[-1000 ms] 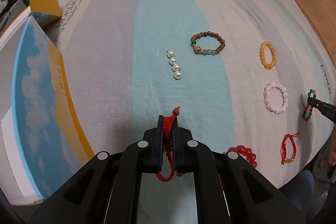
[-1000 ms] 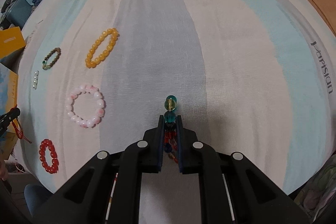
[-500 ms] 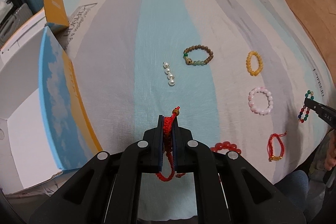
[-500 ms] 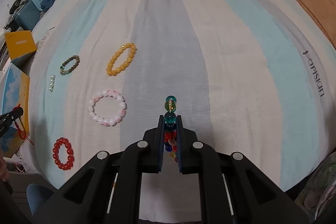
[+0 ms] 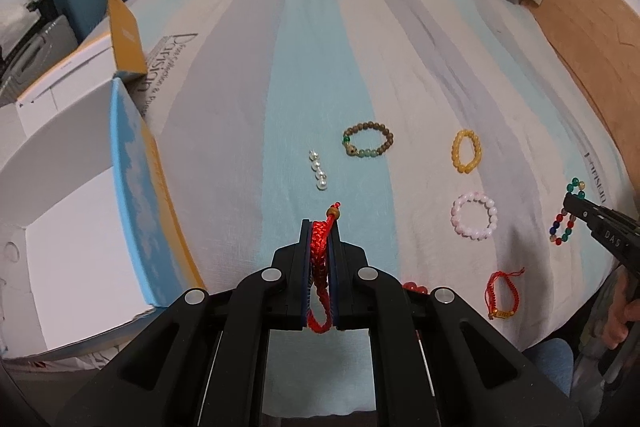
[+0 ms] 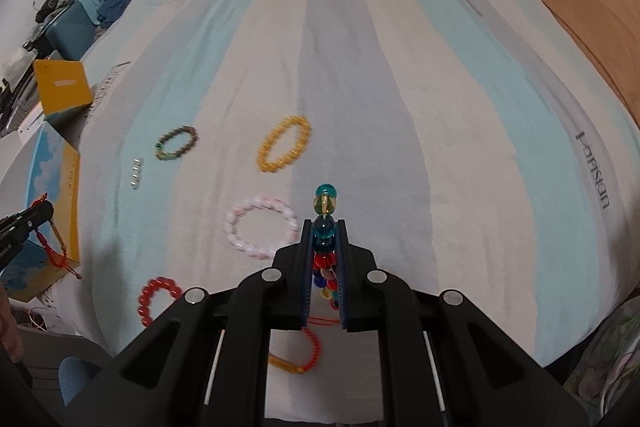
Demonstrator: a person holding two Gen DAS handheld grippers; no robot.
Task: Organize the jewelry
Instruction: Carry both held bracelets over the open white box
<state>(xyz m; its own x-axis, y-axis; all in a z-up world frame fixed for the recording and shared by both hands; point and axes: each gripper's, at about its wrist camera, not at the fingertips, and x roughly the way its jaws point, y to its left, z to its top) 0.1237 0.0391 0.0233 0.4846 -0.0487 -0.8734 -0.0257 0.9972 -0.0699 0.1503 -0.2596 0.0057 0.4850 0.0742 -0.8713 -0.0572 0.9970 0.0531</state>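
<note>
with the left gripper [image 5: 320, 239] pinching the red cord bracelet [image 5: 319, 267] and the right gripper [image 6: 324, 243] pinching the multicolored bead bracelet [image 6: 325, 247], each should release only above the open box [image 5: 60, 227].

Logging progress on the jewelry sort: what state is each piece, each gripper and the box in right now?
left gripper: shut on red cord bracelet, lifted
right gripper: shut on multicolor bead bracelet, lifted
pearl strand: lying on bed
brown bead bracelet: lying flat
yellow bracelet: lying flat
pink bracelet: lying flat
red bead bracelet: lying flat
second red cord bracelet: lying flat
white box: open
</note>
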